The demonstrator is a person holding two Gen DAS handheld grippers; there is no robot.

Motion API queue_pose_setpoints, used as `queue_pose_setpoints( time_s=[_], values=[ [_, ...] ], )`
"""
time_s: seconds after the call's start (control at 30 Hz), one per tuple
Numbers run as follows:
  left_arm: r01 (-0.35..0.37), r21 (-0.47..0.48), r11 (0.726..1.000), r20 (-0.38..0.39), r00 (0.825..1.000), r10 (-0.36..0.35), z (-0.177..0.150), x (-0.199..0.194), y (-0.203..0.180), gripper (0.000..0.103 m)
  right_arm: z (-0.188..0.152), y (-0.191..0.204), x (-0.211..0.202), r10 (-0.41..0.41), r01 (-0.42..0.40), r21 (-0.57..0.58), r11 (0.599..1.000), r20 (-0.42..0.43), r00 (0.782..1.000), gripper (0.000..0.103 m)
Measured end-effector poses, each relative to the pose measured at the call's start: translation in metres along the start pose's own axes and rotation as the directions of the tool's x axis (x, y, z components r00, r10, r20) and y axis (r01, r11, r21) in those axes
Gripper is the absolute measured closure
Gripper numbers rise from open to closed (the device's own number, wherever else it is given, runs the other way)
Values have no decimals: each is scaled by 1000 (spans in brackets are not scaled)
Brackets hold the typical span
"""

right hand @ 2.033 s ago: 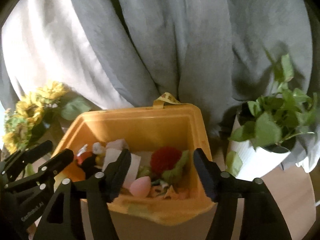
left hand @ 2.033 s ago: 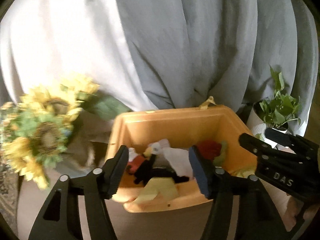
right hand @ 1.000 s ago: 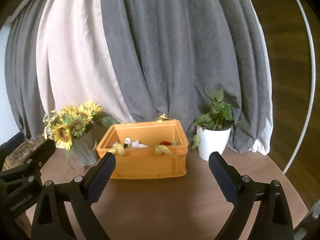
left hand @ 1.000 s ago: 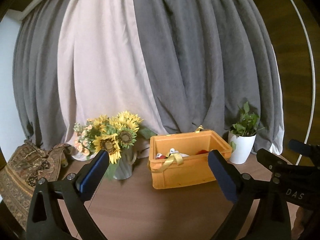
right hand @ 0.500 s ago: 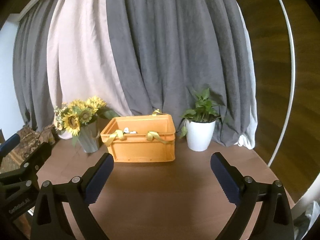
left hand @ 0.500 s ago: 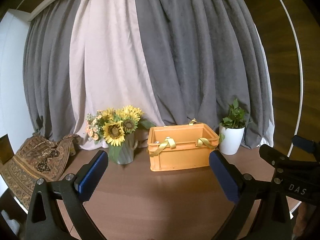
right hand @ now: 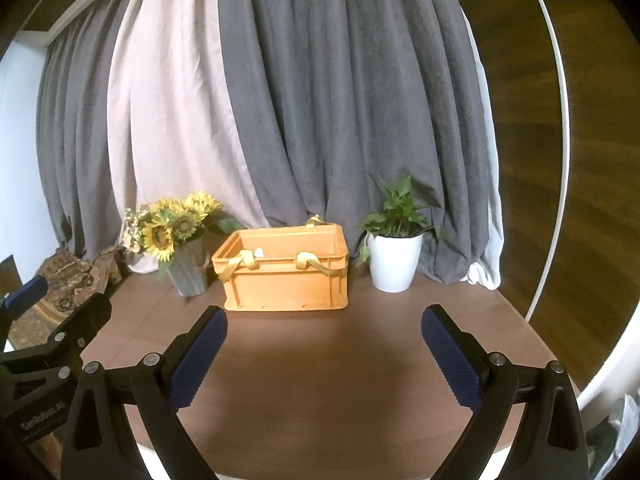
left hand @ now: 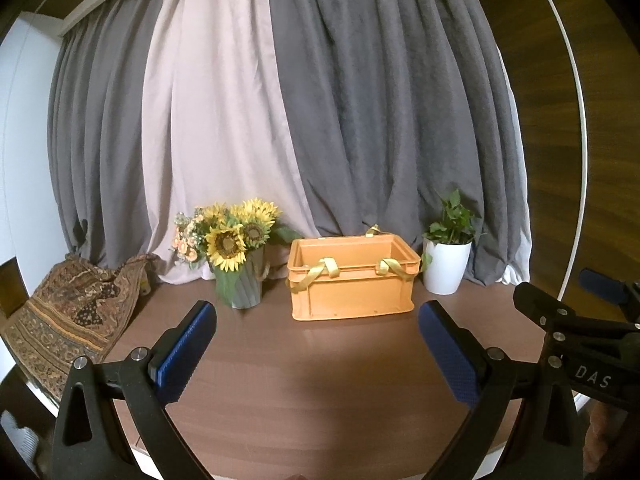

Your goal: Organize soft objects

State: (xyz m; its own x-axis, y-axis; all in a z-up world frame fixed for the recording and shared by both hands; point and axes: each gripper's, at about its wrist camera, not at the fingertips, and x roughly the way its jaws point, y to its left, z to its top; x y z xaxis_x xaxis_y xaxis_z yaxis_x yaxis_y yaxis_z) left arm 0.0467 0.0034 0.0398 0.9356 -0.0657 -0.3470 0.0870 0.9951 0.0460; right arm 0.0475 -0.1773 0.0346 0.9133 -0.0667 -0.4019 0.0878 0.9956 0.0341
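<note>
An orange plastic crate (left hand: 352,286) (right hand: 286,276) stands at the back of the round brown table (left hand: 312,392) (right hand: 320,380), with yellow ribbons (left hand: 326,268) (right hand: 240,262) draped over its front rim. A small white item (right hand: 259,253) peeks above the rim; the rest of its contents is hidden from here. My left gripper (left hand: 318,350) is open and holds nothing, well short of the crate. My right gripper (right hand: 324,354) is likewise open with nothing between its fingers. Each gripper shows at the edge of the other's view.
A grey vase of sunflowers (left hand: 236,252) (right hand: 176,240) stands left of the crate and a white potted plant (left hand: 446,258) (right hand: 396,244) right of it. A patterned cloth (left hand: 68,312) hangs over the table's left edge. Grey and pale curtains (left hand: 320,120) close off the back.
Both grippers have pulled back from right over the crate to the table's near side. Their fingers stand wider apart than two seconds ago. The crate's contents have dropped out of sight.
</note>
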Motion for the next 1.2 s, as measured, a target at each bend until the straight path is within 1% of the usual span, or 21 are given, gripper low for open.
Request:
queue_pose_setpoints(
  time_s=[0.43,0.87,1.2],
  values=[
    [-3,5,1000,8,1000,3,-1,-18,-2,0,-6,-2,-13,10,-10,5,1000,1,1000,4],
    [-9,4,1000,27,1000,9,0,-27,-3,0,-7,-2,-22,5,-5,5,1000,11,1000,4],
    [-1,8,1000,29,1000,0,0,-30,-6,0,-7,-4,-25,3,-3,7,1000,15,1000,4]
  ],
)
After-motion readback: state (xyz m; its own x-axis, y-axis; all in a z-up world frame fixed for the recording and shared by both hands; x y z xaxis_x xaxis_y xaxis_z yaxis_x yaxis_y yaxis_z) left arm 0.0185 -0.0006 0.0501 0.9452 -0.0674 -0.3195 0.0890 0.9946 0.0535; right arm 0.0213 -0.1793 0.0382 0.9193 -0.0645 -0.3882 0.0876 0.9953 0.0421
